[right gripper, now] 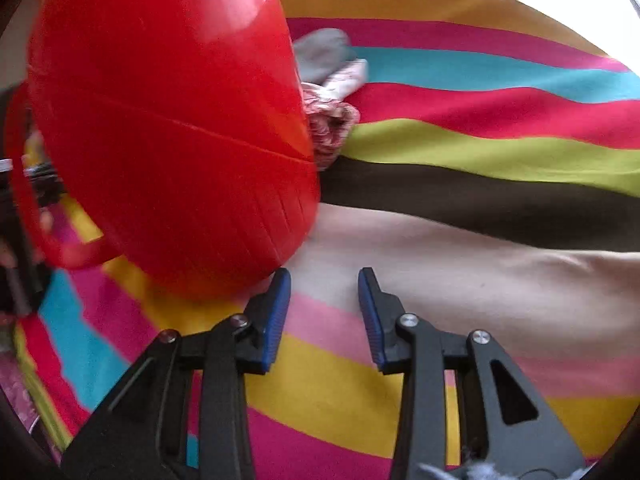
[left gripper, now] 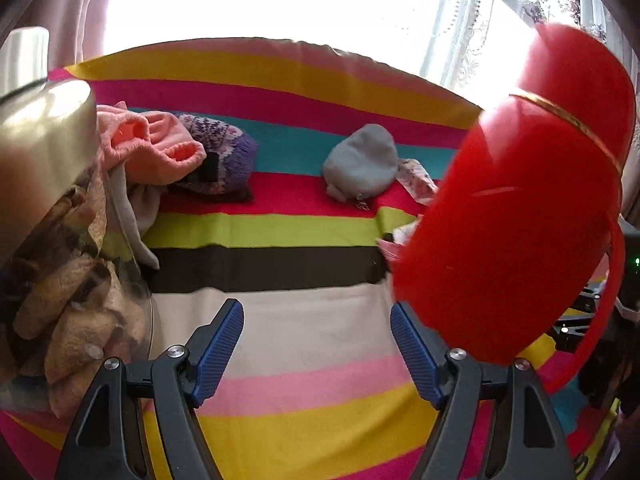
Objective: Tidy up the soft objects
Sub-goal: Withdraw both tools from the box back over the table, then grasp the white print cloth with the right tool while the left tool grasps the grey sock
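Note:
On the striped cloth (left gripper: 300, 332) lie soft items: a pink knit piece (left gripper: 160, 148), a purple patterned knit piece (left gripper: 226, 156) beside it, a grey sock (left gripper: 360, 164) and a pink-white patterned cloth (left gripper: 416, 176). The grey sock (right gripper: 322, 54) and patterned cloth (right gripper: 332, 128) also show in the right wrist view, partly hidden by a red plastic container (right gripper: 168, 120). My left gripper (left gripper: 318, 348) is open and empty above the cloth. My right gripper (right gripper: 324, 312) is open and empty, its left finger close to the red container.
The red container (left gripper: 516, 216) with a handle stands at the right in the left wrist view. A shiny metal bowl (left gripper: 44, 152) and a glass container holding a brown patterned cloth (left gripper: 76, 300) stand at the left. A bright window with curtains (left gripper: 480, 20) is behind.

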`<state>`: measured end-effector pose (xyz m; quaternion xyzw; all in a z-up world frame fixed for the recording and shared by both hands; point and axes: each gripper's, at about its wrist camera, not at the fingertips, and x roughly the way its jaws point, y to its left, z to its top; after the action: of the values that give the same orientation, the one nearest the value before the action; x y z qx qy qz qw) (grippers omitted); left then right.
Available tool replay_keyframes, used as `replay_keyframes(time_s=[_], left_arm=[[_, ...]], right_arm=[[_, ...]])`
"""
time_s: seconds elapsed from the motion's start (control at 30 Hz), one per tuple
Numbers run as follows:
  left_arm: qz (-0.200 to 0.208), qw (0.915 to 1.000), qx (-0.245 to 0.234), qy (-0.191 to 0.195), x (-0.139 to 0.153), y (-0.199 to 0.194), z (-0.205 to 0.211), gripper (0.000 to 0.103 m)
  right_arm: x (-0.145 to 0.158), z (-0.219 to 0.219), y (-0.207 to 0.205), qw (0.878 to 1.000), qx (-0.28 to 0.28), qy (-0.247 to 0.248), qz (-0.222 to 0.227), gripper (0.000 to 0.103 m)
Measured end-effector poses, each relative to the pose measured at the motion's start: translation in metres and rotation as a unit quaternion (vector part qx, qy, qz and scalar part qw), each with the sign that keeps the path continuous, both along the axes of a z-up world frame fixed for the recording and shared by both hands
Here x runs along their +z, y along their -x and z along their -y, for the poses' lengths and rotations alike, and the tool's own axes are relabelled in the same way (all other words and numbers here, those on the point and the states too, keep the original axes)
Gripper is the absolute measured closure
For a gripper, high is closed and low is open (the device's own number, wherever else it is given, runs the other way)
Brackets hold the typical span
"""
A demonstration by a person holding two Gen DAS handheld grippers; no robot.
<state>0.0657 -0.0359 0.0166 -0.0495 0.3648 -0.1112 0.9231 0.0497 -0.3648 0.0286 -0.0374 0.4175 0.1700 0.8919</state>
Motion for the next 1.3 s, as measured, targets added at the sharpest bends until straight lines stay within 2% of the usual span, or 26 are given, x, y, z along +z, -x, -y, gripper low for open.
replay_keyframes(time_s=[0.07, 0.13, 0.2, 0.23, 0.33, 0.37, 0.4, 0.47, 0.5, 0.6, 0.7, 0.77, 0.8, 0.83, 0.87, 0.97, 1.0, 1.13, 1.2, 1.3], left_arm=[[-0.006, 0.9999, -0.008, -0.005, -0.002, 0.002, 0.001, 0.024], [-0.02, 0.9996, -0.018, 0.009, -0.005, 0.001, 0.002, 0.023], [-0.031, 0.999, -0.027, 0.018, -0.009, -0.002, 0.003, 0.023], [-0.043, 0.9984, -0.03, 0.018, -0.012, -0.005, 0.005, 0.023], [-0.062, 0.9975, -0.03, 0.016, -0.018, -0.011, 0.008, 0.022], [-0.063, 0.9974, -0.031, 0.019, -0.018, -0.01, 0.008, 0.022], [-0.062, 0.9974, -0.031, 0.021, -0.019, -0.01, 0.008, 0.022], [-0.062, 0.997, -0.032, 0.032, -0.019, -0.011, 0.005, 0.021], [-0.063, 0.9968, -0.033, 0.038, -0.019, -0.011, 0.003, 0.02], [-0.063, 0.9965, -0.035, 0.042, -0.02, -0.011, 0.003, 0.019], [-0.065, 0.9963, -0.039, 0.042, -0.021, -0.013, 0.004, 0.015], [-0.065, 0.9963, -0.041, 0.039, -0.021, -0.013, 0.006, 0.014], [-0.065, 0.9963, -0.041, 0.037, -0.021, -0.013, 0.006, 0.013], [-0.066, 0.9964, -0.042, 0.033, -0.021, -0.013, 0.008, 0.012], [-0.066, 0.9965, -0.043, 0.029, -0.021, -0.014, 0.009, 0.011], [-0.066, 0.9966, -0.044, 0.02, -0.022, -0.016, 0.012, 0.011], [-0.066, 0.9966, -0.044, 0.019, -0.022, -0.016, 0.012, 0.011], [-0.069, 0.9967, -0.028, 0.031, -0.022, -0.025, 0.011, 0.011], [-0.071, 0.9966, -0.021, 0.037, -0.022, -0.032, 0.012, 0.011], [-0.082, 0.9947, -0.013, 0.061, -0.021, -0.046, 0.014, 0.011]], right_arm=[[0.004, 0.027, -0.007, 0.998, -0.022, -0.058, -0.009, 0.056], [0.015, 0.059, -0.019, 0.989, -0.093, -0.111, 0.005, 0.048], [0.029, 0.061, -0.038, 0.987, -0.093, -0.133, 0.021, 0.047], [0.036, 0.059, -0.05, 0.988, -0.087, -0.121, 0.031, 0.053], [0.051, 0.048, -0.092, 0.992, -0.092, -0.037, 0.077, 0.049], [0.053, 0.048, -0.106, 0.993, -0.083, -0.031, 0.08, 0.049], [0.054, 0.047, -0.124, 0.995, -0.057, -0.047, 0.073, 0.049], [0.04, 0.046, -0.149, 0.996, 0.02, -0.091, 0.018, 0.048], [0.03, 0.036, -0.163, 0.993, 0.065, -0.092, -0.016, 0.05], [0.005, 0.02, -0.188, 0.985, 0.124, -0.082, -0.082, 0.049], [-0.003, 0.02, -0.192, 0.982, 0.145, -0.093, -0.072, 0.048], [-0.001, 0.015, -0.191, 0.984, 0.146, -0.074, -0.064, 0.052], [-0.007, 0.005, -0.192, 0.988, 0.142, -0.041, -0.049, 0.066], [-0.008, -0.004, -0.186, 0.991, 0.135, 0.02, -0.018, 0.093], [-0.009, -0.006, -0.183, 0.991, 0.125, 0.044, -0.006, 0.096], [-0.013, 0.025, -0.164, 0.997, 0.059, 0.043, 0.013, 0.1], [-0.014, 0.048, -0.153, 0.999, 0.012, 0.039, 0.018, 0.101], [-0.017, 0.115, -0.111, 0.994, -0.104, 0.015, 0.016, 0.101], [-0.017, 0.135, -0.09, 0.991, -0.135, 0.013, 0.019, 0.101], [-0.005, 0.157, -0.054, 0.988, -0.142, -0.048, 0.049, 0.1]])
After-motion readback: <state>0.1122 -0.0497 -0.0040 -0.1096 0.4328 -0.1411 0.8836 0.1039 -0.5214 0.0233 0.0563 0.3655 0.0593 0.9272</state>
